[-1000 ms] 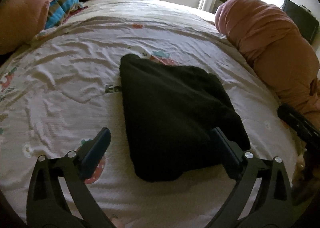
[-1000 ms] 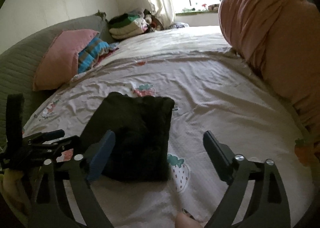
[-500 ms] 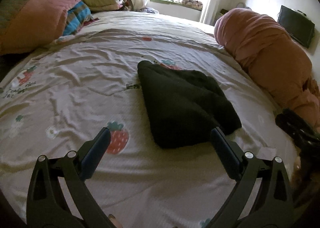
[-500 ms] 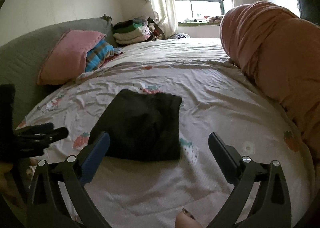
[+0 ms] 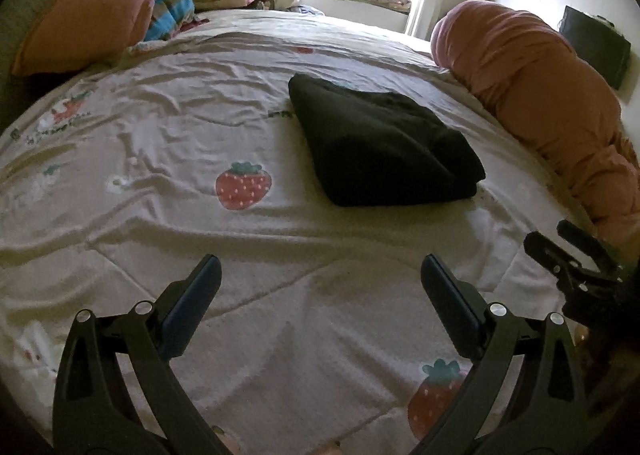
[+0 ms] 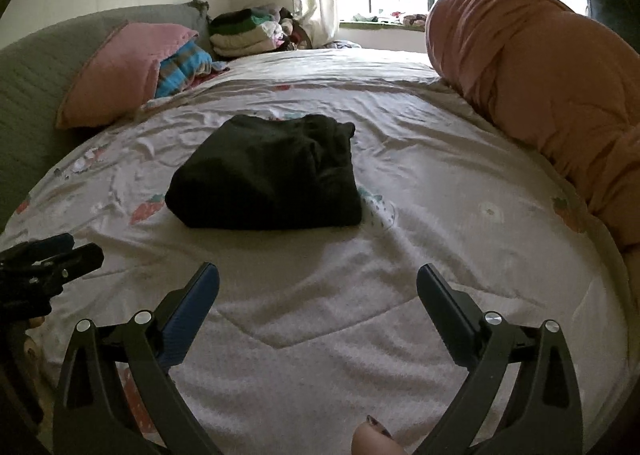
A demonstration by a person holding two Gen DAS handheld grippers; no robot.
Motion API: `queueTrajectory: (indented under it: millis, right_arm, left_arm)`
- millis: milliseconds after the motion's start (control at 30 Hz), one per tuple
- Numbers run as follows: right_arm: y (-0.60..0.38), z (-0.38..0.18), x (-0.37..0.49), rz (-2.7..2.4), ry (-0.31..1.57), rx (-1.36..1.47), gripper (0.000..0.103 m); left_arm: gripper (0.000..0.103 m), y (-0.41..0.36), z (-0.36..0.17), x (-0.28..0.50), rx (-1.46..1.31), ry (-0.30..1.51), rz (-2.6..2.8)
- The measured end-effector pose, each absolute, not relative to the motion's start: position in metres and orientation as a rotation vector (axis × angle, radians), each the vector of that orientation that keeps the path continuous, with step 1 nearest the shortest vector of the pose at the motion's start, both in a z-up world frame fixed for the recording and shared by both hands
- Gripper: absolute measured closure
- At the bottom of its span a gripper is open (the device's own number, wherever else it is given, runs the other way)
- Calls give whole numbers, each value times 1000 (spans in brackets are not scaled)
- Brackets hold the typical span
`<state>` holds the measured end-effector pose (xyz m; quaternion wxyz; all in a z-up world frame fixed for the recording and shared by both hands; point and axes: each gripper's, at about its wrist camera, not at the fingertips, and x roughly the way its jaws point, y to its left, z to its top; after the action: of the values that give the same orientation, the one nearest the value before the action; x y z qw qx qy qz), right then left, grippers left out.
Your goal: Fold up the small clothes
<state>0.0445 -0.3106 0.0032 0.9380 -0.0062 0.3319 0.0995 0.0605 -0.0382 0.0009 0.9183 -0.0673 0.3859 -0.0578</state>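
A dark folded garment [image 5: 384, 147] lies flat on the strawberry-print bedsheet [image 5: 160, 159]; it also shows in the right wrist view [image 6: 268, 179]. My left gripper [image 5: 320, 279] is open and empty, held above the sheet well short of the garment. My right gripper [image 6: 318, 283] is open and empty too, also back from the garment. The right gripper's body shows at the right edge of the left wrist view [image 5: 580, 267]; the left gripper's body shows at the left edge of the right wrist view [image 6: 44, 267].
A rolled orange-pink duvet [image 5: 536, 95] runs along the right side of the bed [image 6: 536, 67]. A pink pillow [image 5: 92, 11] and a striped blanket [image 5: 172, 15] lie at the far left. A stack of folded clothes [image 6: 244, 33] sits by the window.
Both grippers have pulled back and risen away from the garment, which now lies farther off and free on the sheet. The jaws stay open.
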Motion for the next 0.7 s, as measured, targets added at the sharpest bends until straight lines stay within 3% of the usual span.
queueTrajectory:
  millis: [700]
  right_arm:
    - [-316,-3,44,183,697,-25,5]
  left_arm:
    - [10,-37,-4,62,-119,819,-80]
